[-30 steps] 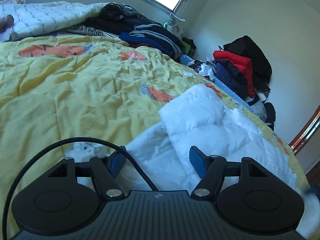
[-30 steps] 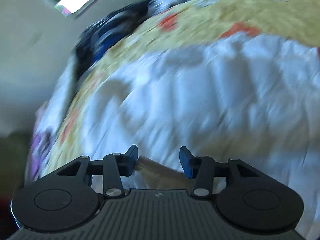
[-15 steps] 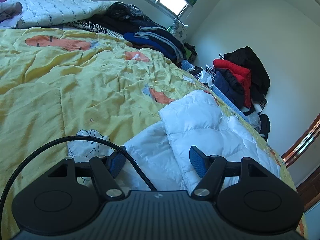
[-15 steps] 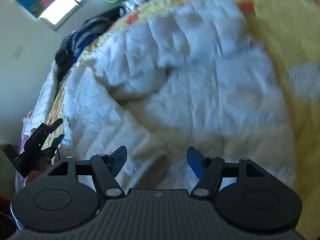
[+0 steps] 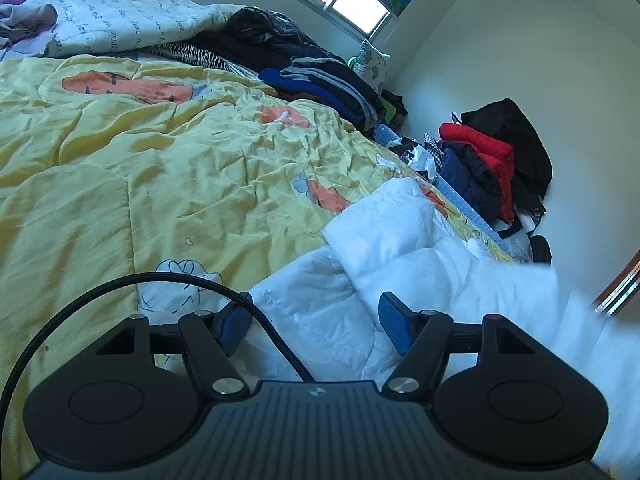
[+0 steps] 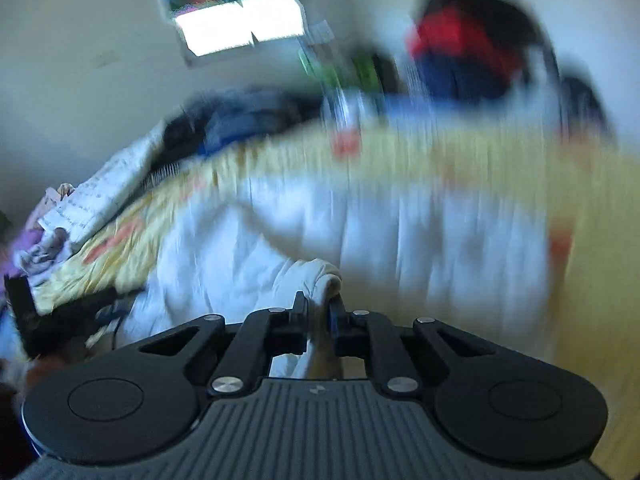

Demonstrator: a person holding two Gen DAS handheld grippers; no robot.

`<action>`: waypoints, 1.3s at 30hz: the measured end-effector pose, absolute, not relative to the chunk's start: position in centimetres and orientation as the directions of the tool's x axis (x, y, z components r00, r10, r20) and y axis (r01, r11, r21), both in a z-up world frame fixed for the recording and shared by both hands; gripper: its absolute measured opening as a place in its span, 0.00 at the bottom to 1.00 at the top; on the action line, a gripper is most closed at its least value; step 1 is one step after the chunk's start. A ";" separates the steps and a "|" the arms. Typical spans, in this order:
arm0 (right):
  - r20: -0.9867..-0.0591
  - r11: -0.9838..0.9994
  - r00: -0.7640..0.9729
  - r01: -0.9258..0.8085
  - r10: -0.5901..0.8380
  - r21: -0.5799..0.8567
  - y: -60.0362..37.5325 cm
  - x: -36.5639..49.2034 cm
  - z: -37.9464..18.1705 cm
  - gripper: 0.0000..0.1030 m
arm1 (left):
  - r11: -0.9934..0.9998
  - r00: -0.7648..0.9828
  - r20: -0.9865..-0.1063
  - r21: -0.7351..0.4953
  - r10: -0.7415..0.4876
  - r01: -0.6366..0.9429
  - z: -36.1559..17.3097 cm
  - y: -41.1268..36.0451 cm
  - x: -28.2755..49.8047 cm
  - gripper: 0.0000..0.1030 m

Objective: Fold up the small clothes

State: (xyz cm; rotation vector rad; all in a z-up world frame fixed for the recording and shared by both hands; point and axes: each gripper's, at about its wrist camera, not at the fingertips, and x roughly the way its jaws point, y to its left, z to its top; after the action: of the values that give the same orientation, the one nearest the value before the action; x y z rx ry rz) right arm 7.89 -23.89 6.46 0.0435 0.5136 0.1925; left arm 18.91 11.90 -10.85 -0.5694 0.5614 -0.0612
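**Left wrist view: one gripper waits while the other pinches an edge of the white jacket**

Left wrist view shows the left gripper point(image 5: 314, 326) hovering low over the near part of the white padded jacket point(image 5: 400, 252), its blue pads well apart with nothing pressed between them. A black cable point(image 5: 120, 286) loops in front of its left finger. The jacket lies spread on the yellow bedspread point(image 5: 160, 168), probably because the bed gives a broad, soft surface for folding. One padded part, perhaps a sleeve, is already laid over the body. Held where it is, the open gripper looks ready to pin or catch the near side.

Farther back, dark folded clothes point(image 5: 320, 84) sit stacked at the head of the bed, and a red and black pile of coats point(image 5: 496, 152) rests against the wall (neither seems part of this fold).

Right wrist view is badly blurred. The right gripper point(image 6: 319, 312) is closing, its jaws nearly together and clamped on a bunched edge of the jacket point(image 6: 260, 248), which rises as a fold between the fingertips. Such an edge grip suits lifting that side over the rest. The left gripper point(image 6: 60, 320) appears as a dark shape at the left edge.
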 end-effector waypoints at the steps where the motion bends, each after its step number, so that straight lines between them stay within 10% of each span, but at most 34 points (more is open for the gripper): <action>1: -0.458 0.983 0.871 -0.175 0.178 0.049 -24.3 8.5 8.1 0.13 | 0.847 0.853 -0.481 -0.523 -0.202 -0.095 -10.7 11.8 18.8 0.67; 15: -0.596 0.968 0.788 0.002 0.153 0.252 -32.0 20.3 -3.6 0.13 | 0.894 0.912 -0.379 -0.446 -0.159 -0.030 -6.0 7.3 22.1 0.67; 20: -0.559 0.948 0.816 0.045 0.147 0.315 -31.4 20.3 -5.5 0.13 | 0.955 0.886 -0.417 -0.284 -0.200 0.082 -6.5 2.0 27.2 0.67; 26: -0.510 0.952 0.856 0.086 0.081 0.295 -31.6 20.7 -4.9 0.13 | 0.996 0.889 -0.452 0.002 0.079 -0.088 -10.3 1.3 32.4 0.68; 36: -0.535 0.975 0.843 0.163 -0.057 0.152 -29.2 24.2 -10.8 0.10 | 0.973 0.828 -0.560 -0.184 0.014 -0.140 -12.2 5.0 35.1 0.71; 39: -0.530 0.967 0.848 0.133 0.002 0.217 -30.5 23.4 -10.0 0.27 | 0.958 0.825 -0.561 -0.267 -0.067 -0.103 -11.6 6.7 34.2 0.69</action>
State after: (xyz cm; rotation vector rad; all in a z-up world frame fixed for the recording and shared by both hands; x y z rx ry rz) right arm 23.45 -30.48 -10.00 0.2512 0.5559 -0.0696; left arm 34.18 6.65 -11.61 -0.2941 0.6025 0.0194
